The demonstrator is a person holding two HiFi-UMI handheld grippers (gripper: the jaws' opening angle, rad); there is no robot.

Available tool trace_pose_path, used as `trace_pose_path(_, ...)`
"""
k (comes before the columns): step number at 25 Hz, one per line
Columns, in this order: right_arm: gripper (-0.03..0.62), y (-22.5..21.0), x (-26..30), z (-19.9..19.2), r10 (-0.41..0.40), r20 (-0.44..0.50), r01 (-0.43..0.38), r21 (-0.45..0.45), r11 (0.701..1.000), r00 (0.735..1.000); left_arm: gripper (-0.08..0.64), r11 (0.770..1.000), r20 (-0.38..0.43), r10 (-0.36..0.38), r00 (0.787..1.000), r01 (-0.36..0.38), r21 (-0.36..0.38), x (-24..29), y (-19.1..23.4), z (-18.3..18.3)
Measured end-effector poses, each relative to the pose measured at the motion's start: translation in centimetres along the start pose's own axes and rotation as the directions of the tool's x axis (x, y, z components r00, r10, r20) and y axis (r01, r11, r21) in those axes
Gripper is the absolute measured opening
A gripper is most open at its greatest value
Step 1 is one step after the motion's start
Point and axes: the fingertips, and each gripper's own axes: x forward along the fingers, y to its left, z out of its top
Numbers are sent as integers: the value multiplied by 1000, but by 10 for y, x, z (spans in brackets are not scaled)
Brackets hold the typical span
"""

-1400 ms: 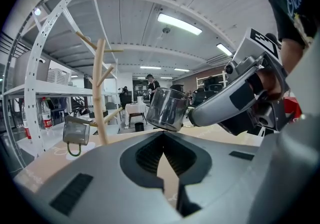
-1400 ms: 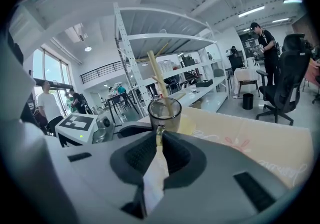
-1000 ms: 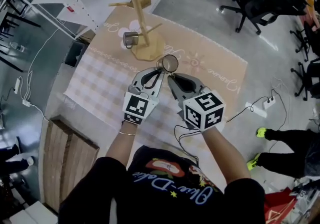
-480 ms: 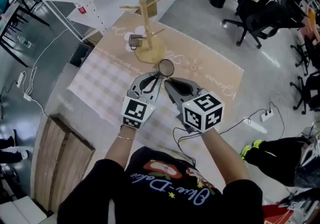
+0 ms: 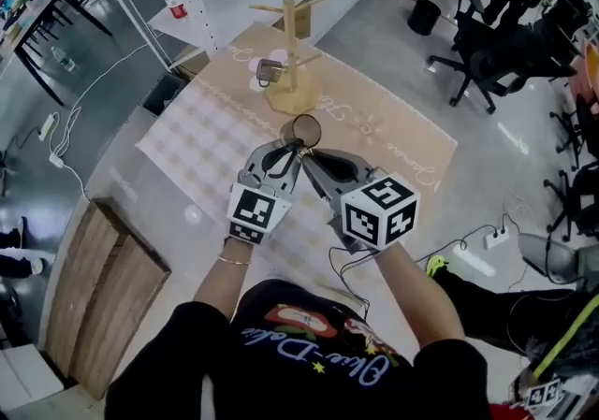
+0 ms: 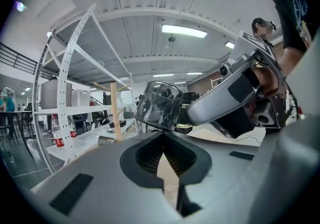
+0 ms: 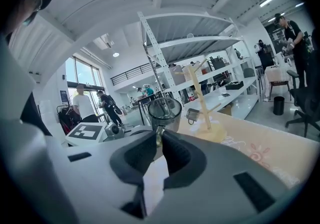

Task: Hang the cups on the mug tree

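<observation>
Glass cup (image 5: 305, 130) is in the air above the bench (image 5: 412, 142), short of the mug tree (image 5: 291, 44). Right gripper (image 5: 306, 154) jaws pinch its handle, prob. to keep the rim free for aiming at a peg. Left gripper (image 5: 294, 152) jaws are pressed together w/ nothing btwn, tips just under the cup, likely steadying it. Only the head view shows the gap to the tree and the hung cup (image 5: 271, 70). The right gripper view shows the handle pinch.

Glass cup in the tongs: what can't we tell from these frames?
- Handle of the glass cup: right gripper view, mostly buried between the right tongs.
- Whether the left tongs touch its base: left gripper view, the edges overlap.
- Pegs of the mug tree: head view, too small to count, so the metal cup can't be matched to a peg.
</observation>
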Motion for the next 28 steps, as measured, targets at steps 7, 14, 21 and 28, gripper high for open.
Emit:
trace_pose_path(7,41,21,-2,-5,49,-3,-50,-4,999,999,8,999,0,50,999,-50,-1,-22,-2,1)
trace_pose_path(14,41,33,1,-7,96,5,-96,18,995,995,8,997,-9,82,997,-82,9,-37,1,-1)
trace_pose_path(21,41,30,18,4,110,12,-110,40,993,994,8,996,1,88,996,-88,11,-34,20,1)
trace_pose_path(28,41,21,50,27,99,27,-100,45,994,995,8,998,-2,63,998,-63,25,-20,58,6)
